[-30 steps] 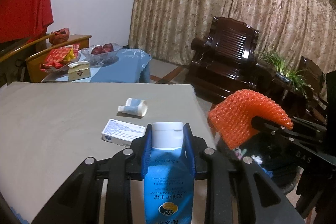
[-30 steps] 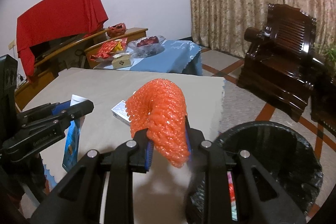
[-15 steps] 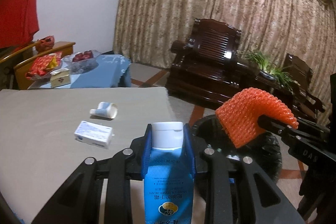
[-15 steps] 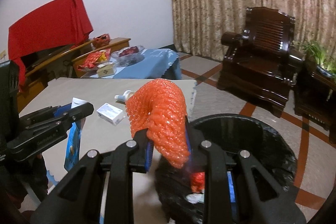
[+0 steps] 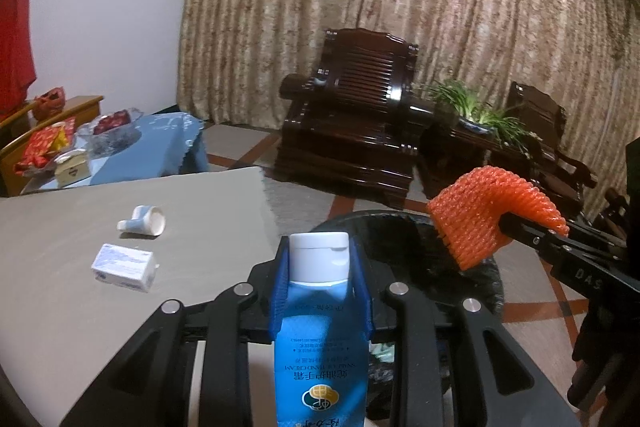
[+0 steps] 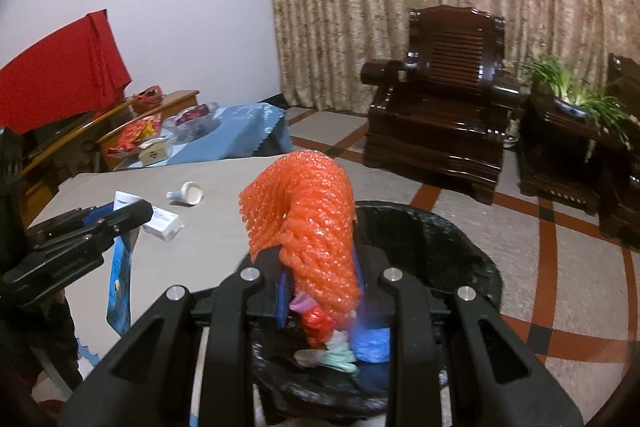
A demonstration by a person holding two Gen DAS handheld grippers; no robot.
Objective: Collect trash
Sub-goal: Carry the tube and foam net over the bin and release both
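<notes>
Both pieces of trash are held out toward the black-lined trash bin point(image 6: 460, 247) at the lower centre of the right wrist frame, presumably so each can drop in: the right hand-held gripper point(image 6: 320, 283) is clenched on an orange foam net sleeve point(image 6: 304, 219), a soft, knobbly mesh that arches over the jaws above the bin's mouth, while the left hand-held gripper point(image 5: 320, 287) grasps a smooth blue tube with a white flip cap point(image 5: 320, 323) at the bin's near rim. A small white carton point(image 5: 122, 267) and a squashed white tube point(image 5: 144, 223) lie on the matte beige surface point(image 5: 60, 307) at the left, uncollected.
</notes>
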